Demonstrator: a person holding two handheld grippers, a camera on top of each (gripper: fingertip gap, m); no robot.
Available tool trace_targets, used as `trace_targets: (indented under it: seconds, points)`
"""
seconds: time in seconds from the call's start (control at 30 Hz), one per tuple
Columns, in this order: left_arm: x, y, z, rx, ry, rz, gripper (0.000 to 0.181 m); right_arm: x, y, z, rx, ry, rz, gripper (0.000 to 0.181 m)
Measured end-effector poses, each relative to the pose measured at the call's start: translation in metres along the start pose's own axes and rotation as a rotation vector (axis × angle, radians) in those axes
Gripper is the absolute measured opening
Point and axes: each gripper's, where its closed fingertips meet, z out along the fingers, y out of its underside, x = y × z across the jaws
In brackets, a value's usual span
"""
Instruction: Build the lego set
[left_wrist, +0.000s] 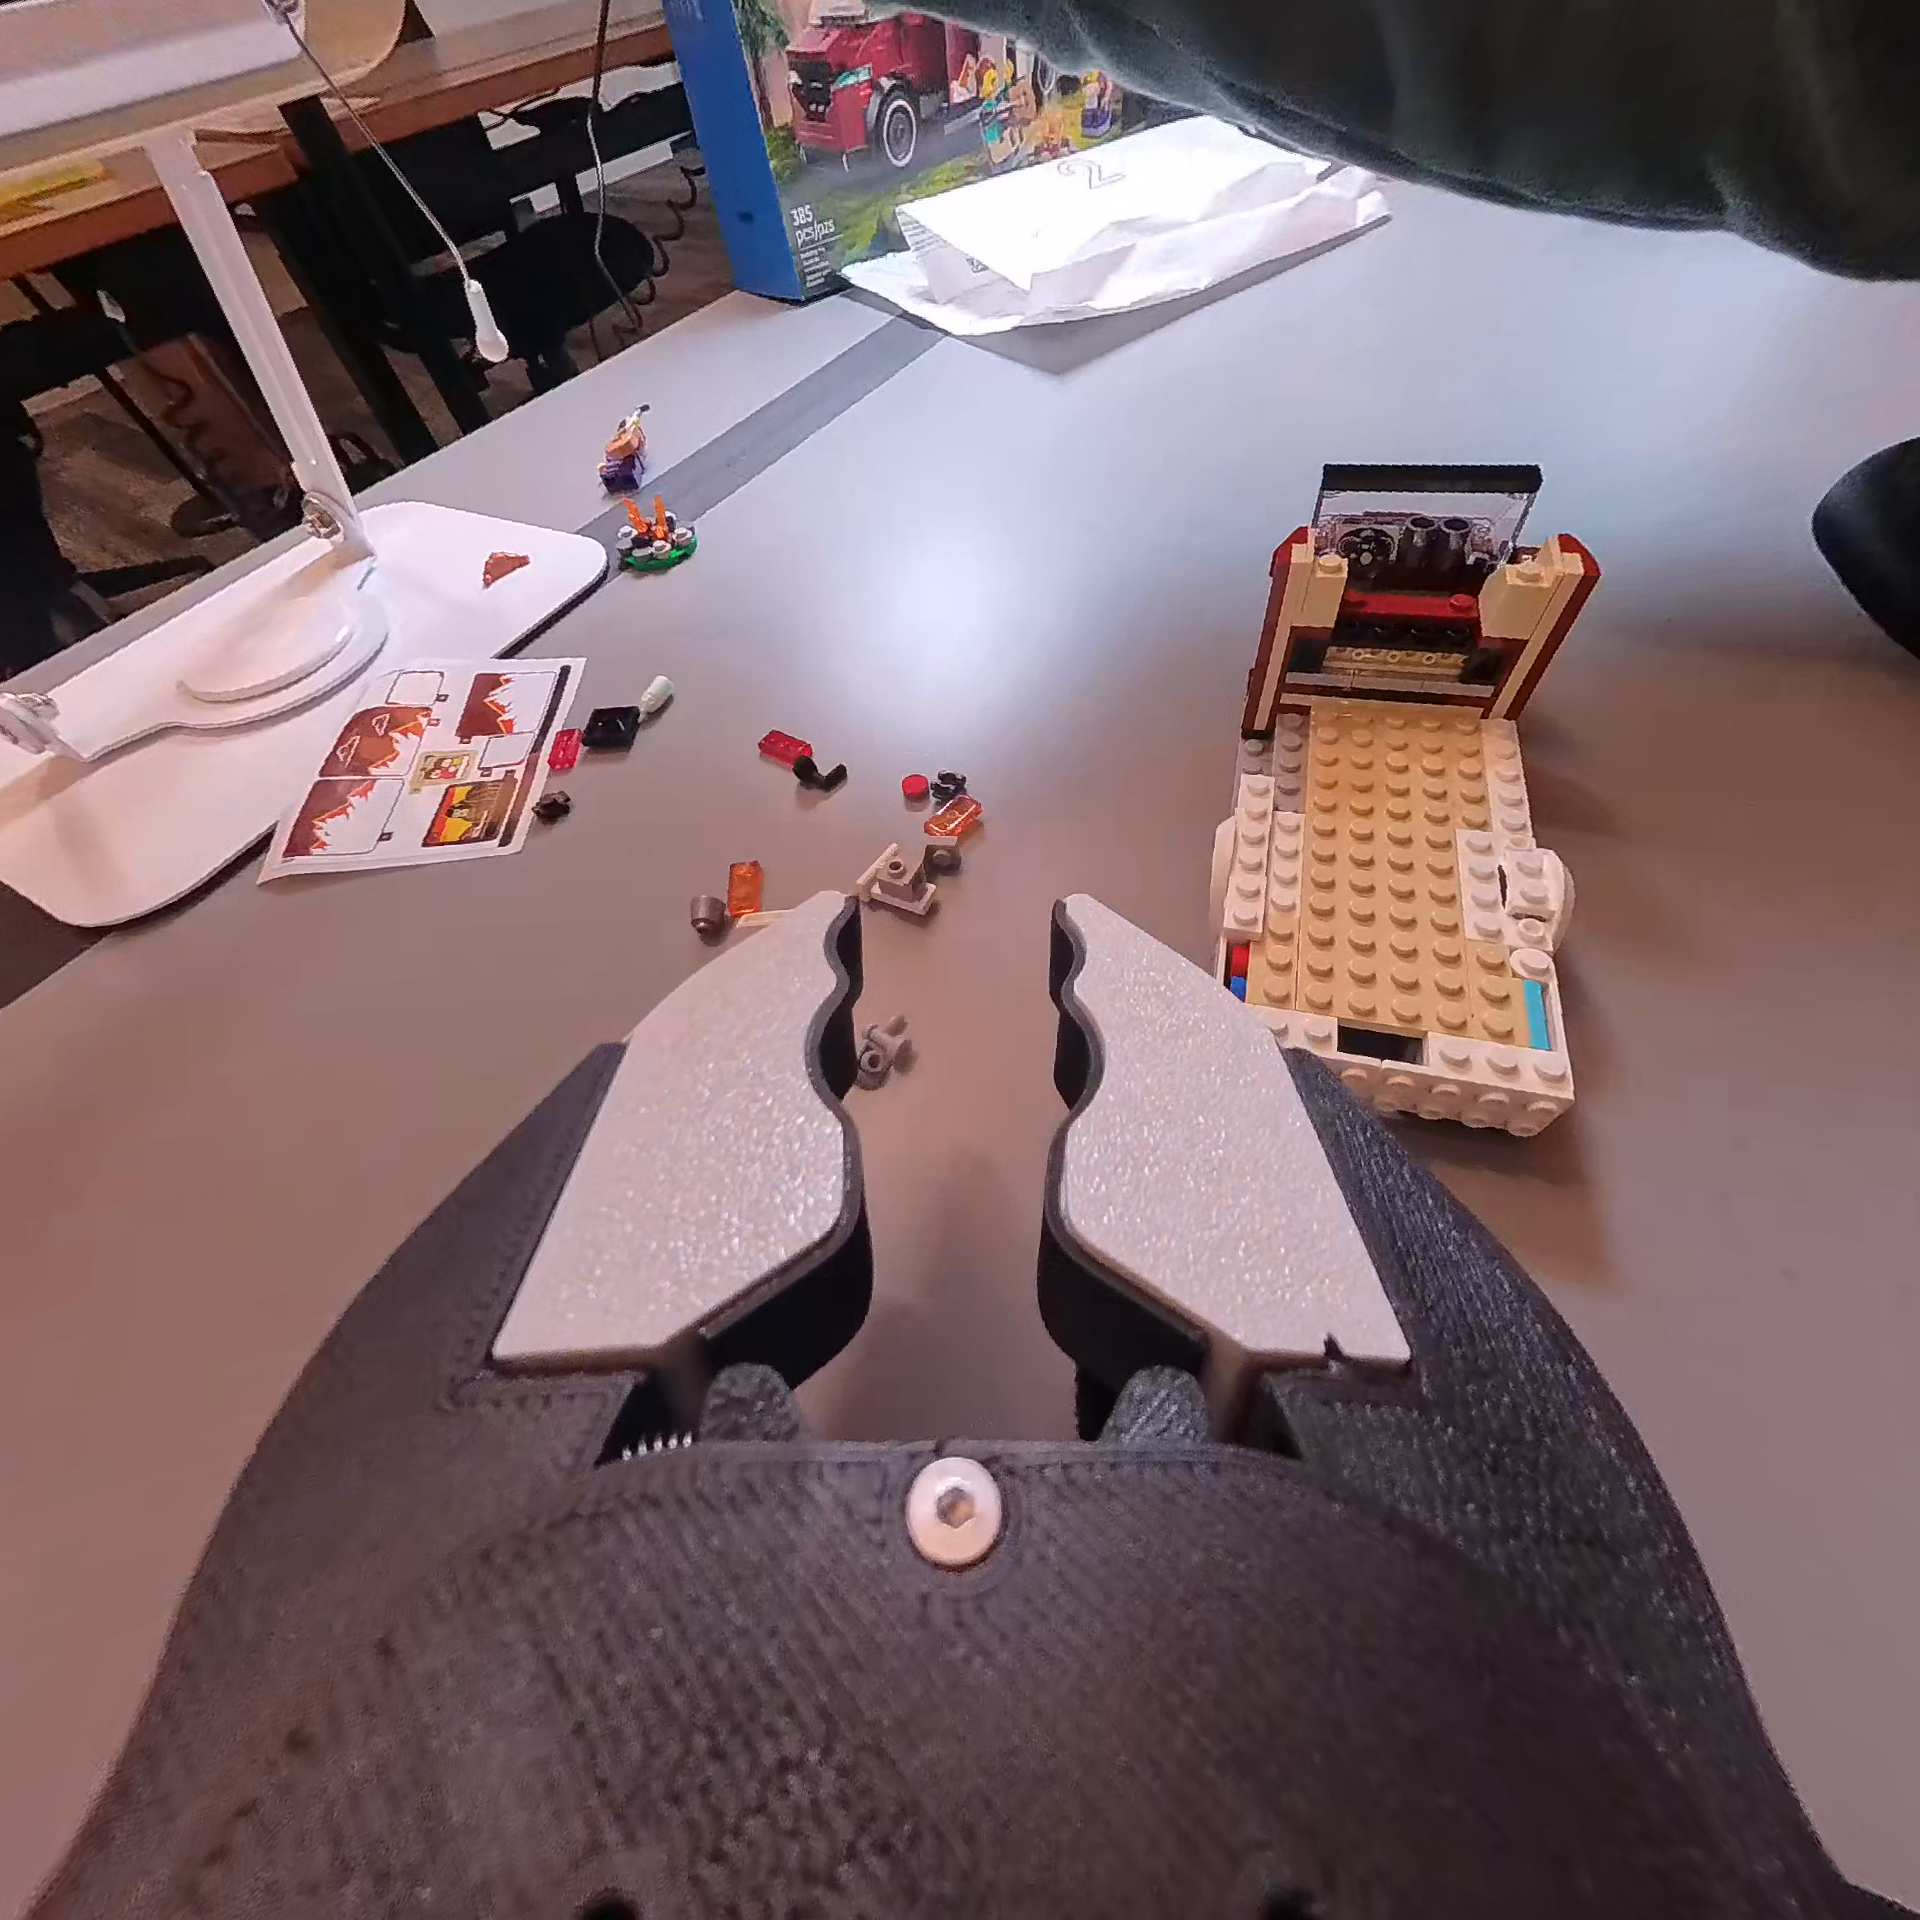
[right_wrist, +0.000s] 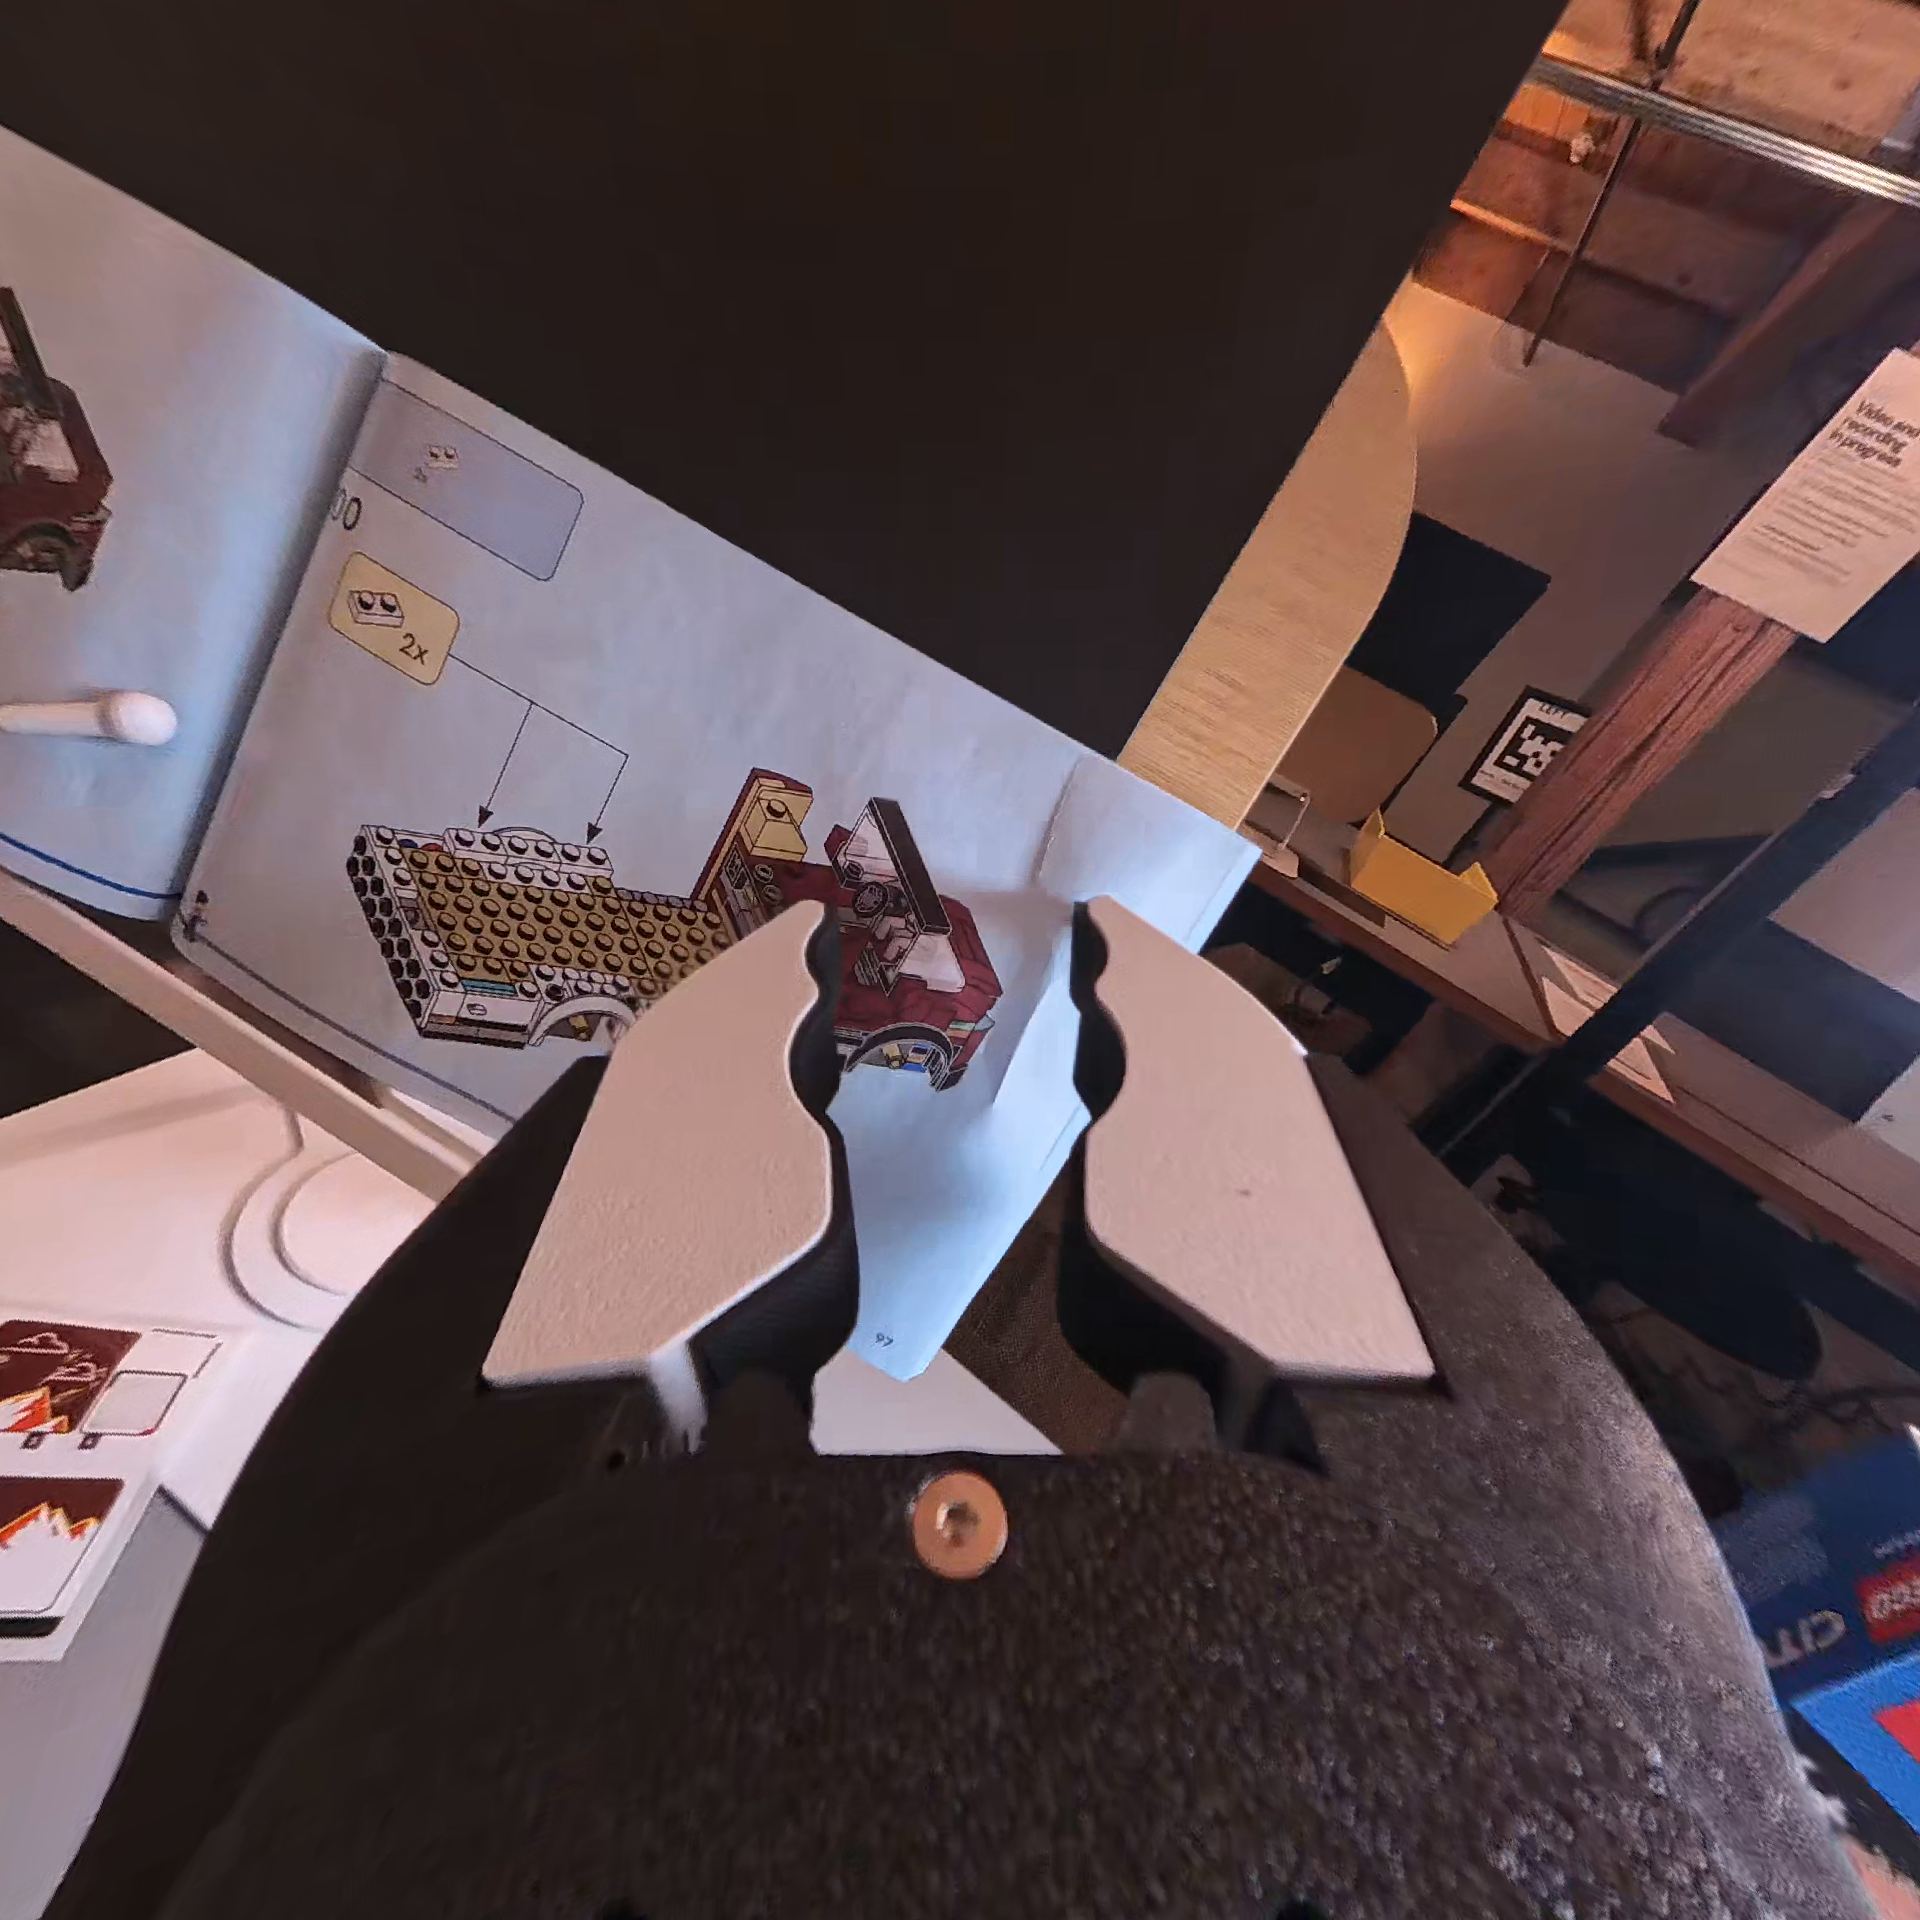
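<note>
A part-built truck (left_wrist: 1392, 862) with a tan studded bed, white sides and a dark red cab stands on the grey table (left_wrist: 1039, 582), to the right of my left gripper (left_wrist: 956, 914). That gripper is open and empty, low over loose small pieces: a grey piece (left_wrist: 883, 1044) lies between its fingers, a grey bracket (left_wrist: 899, 883) and orange clear tiles (left_wrist: 954, 816) just ahead. My right gripper (right_wrist: 951, 914) is open in front of the open instruction booklet (right_wrist: 644, 727) on a stand. The lower corner of its right page (right_wrist: 914, 1247) hangs between the fingers.
A sticker sheet (left_wrist: 426, 769) and the white stand base (left_wrist: 260, 665) lie at the left. A small campfire build (left_wrist: 655, 535) sits farther back. The set's blue box (left_wrist: 852, 135) and a white paper bag (left_wrist: 1122, 229) stand at the back. A dark sleeve (left_wrist: 1558, 94) crosses the top right. Some 40 cm of space lies between my two pairs of fingers.
</note>
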Motion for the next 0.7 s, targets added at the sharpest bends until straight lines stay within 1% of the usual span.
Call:
trace_targets:
  seconds: [0.1,0.17,0.27,0.3,0.33,0.43,0.6,0.7]
  points:
    - [0.001,0.002,0.001,-0.008,0.011,0.000,0.034,-0.008,0.007,-0.001,-0.014,-0.023,0.012,0.028]
    - [0.002,0.003,0.002,-0.013,0.016,0.004,0.034,-0.009,0.006,-0.004,0.004,-0.012,-0.003,0.029]
    - [0.003,0.004,0.004,-0.018,0.023,0.004,0.034,0.004,0.003,-0.003,0.013,0.044,-0.014,0.059]
    - [0.003,0.005,0.004,-0.021,0.024,0.004,0.034,0.006,0.005,0.000,-0.007,0.040,-0.010,0.062]
    - [0.003,0.005,0.004,-0.023,0.023,0.004,0.034,0.006,0.007,0.003,-0.023,0.031,-0.009,0.060]
    - [0.003,0.005,0.004,-0.025,0.017,0.009,0.034,0.009,0.009,0.004,-0.029,0.062,-0.058,0.037]
    - [0.002,0.006,0.004,-0.030,0.016,0.002,0.034,0.003,0.010,-0.002,-0.008,0.087,-0.088,0.024]
    - [0.000,0.005,0.004,-0.024,0.005,0.004,0.033,-0.002,0.008,-0.010,0.011,0.076,-0.078,0.024]
